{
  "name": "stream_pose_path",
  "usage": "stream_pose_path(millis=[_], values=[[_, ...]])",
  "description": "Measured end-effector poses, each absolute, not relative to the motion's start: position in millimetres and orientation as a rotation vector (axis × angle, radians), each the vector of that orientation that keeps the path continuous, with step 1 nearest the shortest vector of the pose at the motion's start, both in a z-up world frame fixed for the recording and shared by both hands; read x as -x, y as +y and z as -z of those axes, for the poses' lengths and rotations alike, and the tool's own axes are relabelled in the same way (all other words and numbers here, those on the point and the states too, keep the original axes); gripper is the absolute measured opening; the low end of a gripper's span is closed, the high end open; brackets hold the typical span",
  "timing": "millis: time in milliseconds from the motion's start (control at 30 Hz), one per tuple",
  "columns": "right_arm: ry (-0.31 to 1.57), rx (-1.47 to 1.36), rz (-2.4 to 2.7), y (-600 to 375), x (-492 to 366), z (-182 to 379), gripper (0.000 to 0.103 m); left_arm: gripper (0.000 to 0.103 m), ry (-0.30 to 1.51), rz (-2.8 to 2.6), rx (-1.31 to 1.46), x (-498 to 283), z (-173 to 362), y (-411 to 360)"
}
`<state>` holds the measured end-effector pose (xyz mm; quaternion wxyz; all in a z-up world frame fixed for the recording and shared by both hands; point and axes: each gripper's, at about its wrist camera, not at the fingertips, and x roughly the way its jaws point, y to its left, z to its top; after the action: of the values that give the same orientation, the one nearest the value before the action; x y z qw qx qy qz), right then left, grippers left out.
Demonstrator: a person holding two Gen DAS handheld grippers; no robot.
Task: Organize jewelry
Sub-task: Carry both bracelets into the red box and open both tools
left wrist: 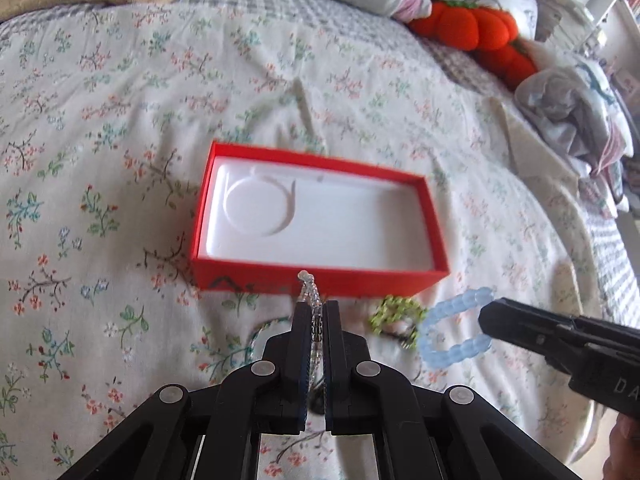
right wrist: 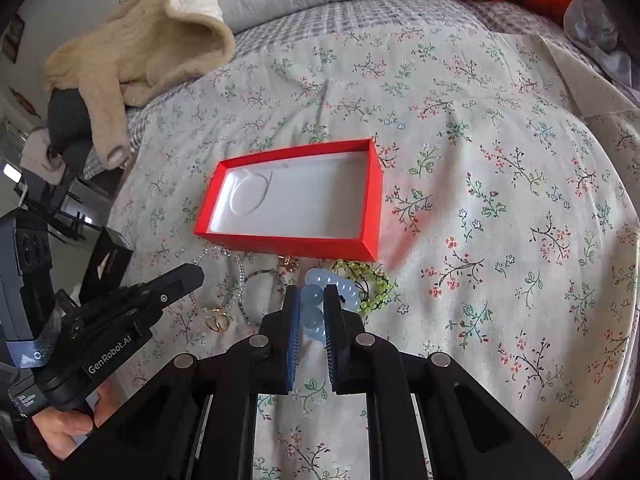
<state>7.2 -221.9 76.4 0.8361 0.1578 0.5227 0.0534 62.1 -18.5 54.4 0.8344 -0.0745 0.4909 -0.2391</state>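
Seemingly half-hidden clear bead strand (left wrist: 311, 296) in left tool (left wrist: 317, 312).

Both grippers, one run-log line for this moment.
left gripper: shut on clear bead bracelet | right gripper: shut on blue bracelet | red box: empty

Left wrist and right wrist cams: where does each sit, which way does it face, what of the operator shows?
Left wrist: on the left gripper, looking along its fingers shut on a clear bead bracelet; right gripper enters at right.
Right wrist: on the right gripper, fingers shut on a blue bead bracelet; left gripper and the person's hand at left.
Shared: red box, green bracelet, floral bedspread.
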Motion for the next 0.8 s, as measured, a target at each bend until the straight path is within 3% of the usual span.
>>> stream_pose_path(millis=[400, 800], values=[[0.942, -0.328, -0.064, -210, -43, -108, 0.013, 0.0, 0.939, 0.595, 0.419, -110, -49, -24], [1.004, -0.291, -0.049, -199, -92, -63, 0.012, 0.0, 1.026, 0.439, 0.351, -153, -2, -5]])
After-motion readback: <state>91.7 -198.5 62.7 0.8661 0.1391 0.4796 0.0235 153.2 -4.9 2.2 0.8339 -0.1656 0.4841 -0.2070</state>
